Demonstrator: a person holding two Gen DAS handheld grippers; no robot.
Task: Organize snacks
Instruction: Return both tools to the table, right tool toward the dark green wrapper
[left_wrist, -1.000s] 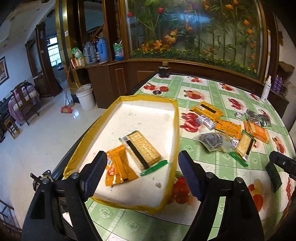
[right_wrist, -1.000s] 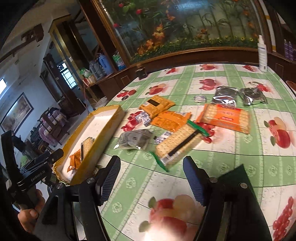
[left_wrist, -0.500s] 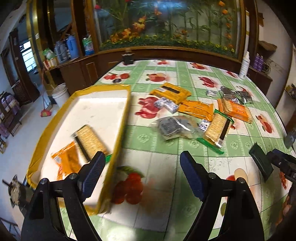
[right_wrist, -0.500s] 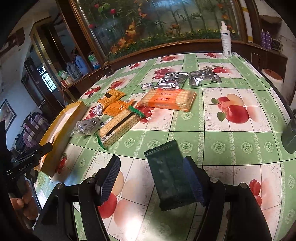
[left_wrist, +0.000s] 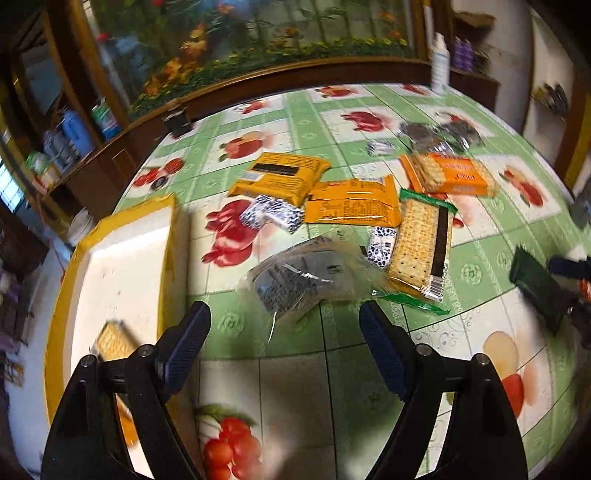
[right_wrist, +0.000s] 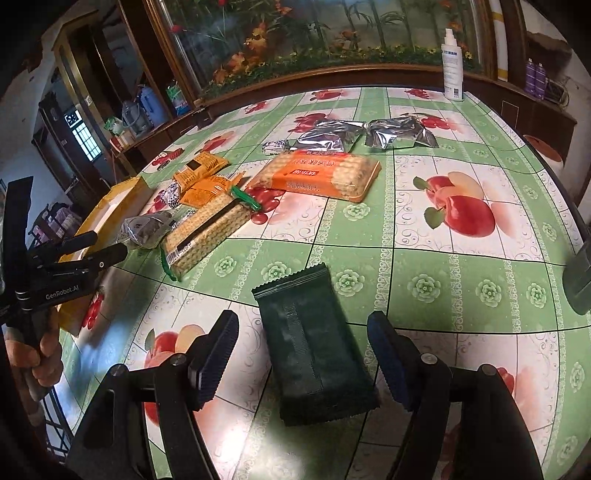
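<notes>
My left gripper (left_wrist: 284, 347) is open above the green fruit-print tablecloth, just short of a clear bag of dark snacks (left_wrist: 303, 280). Beyond the bag lie a green-ended cracker pack (left_wrist: 421, 247), two orange packets (left_wrist: 354, 203) and a yellow packet (left_wrist: 280, 177). The yellow-rimmed white tray (left_wrist: 168, 258) is at the left with a cracker pack (left_wrist: 114, 341) in it. My right gripper (right_wrist: 303, 354) is open, with a dark green packet (right_wrist: 314, 350) lying flat on the table between its fingers, gaps on both sides. A hand (right_wrist: 40, 354) holds the left gripper (right_wrist: 92, 254).
A large orange cracker pack (right_wrist: 317, 177) and silver foil packs (right_wrist: 332, 138) lie further back. A white spray bottle (right_wrist: 453, 62) stands at the far edge. A dark object (right_wrist: 580, 280) sits at the right table edge. A wooden cabinet borders the far side.
The left gripper has swung right from over the tray to the snack pile. The right gripper came down over the dark green packet, which now lies between its fingers.
</notes>
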